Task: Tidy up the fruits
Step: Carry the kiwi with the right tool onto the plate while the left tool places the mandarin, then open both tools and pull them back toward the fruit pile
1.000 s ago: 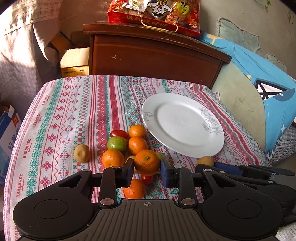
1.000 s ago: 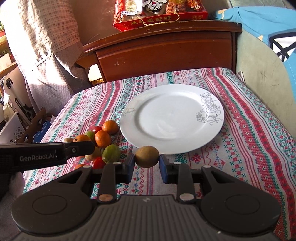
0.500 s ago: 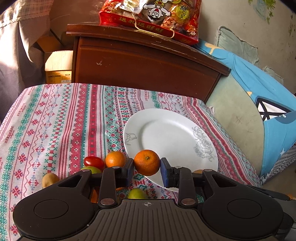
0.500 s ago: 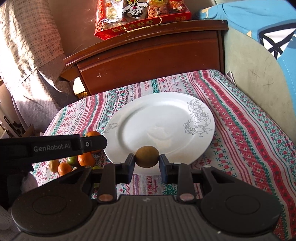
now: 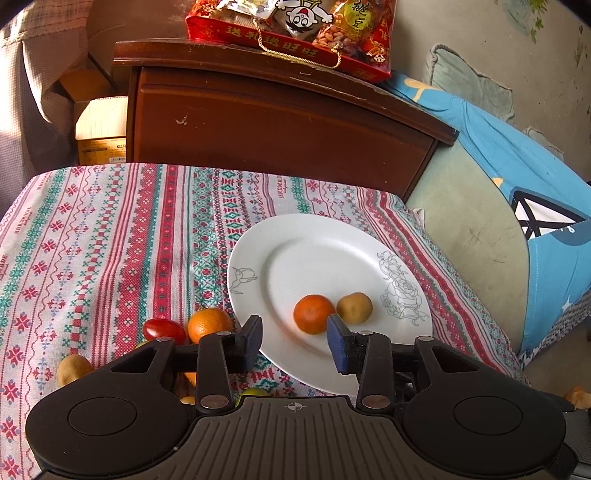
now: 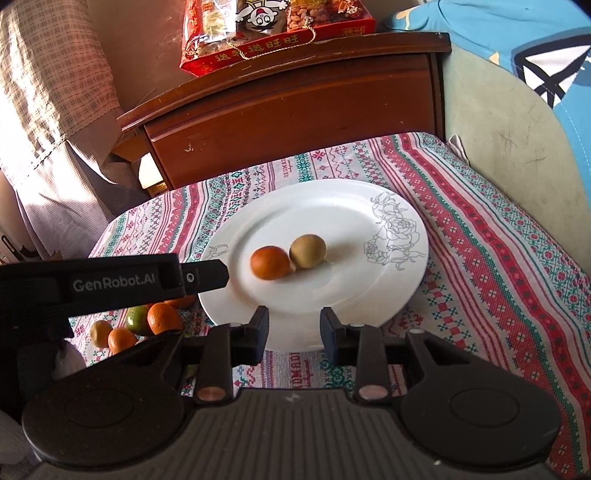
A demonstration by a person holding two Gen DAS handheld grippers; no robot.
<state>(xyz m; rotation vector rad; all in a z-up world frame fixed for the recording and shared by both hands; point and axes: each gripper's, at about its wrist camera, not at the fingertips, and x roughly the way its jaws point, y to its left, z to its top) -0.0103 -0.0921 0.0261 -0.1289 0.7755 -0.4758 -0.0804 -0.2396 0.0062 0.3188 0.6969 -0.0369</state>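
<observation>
A white plate (image 5: 317,254) (image 6: 332,206) with a grey flower drawing lies on the patterned cloth. On it rest an orange mandarin (image 5: 314,314) (image 6: 270,262) and a brown kiwi (image 5: 354,308) (image 6: 307,251), side by side and touching. My left gripper (image 5: 294,338) hangs over the plate's near rim, its jaws opening with nothing between them; the mandarin lies just beyond the pads. My right gripper (image 6: 294,334) is over the near rim too, jaws opening and empty. Several loose fruits (image 5: 192,328) (image 6: 147,321) lie left of the plate.
A dark wooden cabinet (image 5: 280,122) stands behind the table with a red snack bag (image 5: 295,33) on top. A green seat with a blue cushion (image 5: 517,177) is at the right. In the right wrist view, the left gripper's black body (image 6: 110,284) crosses the left side.
Both grippers moved over the plate and let go. The mandarin left the left jaws and the kiwi left the right jaws; both now rest on the plate.
</observation>
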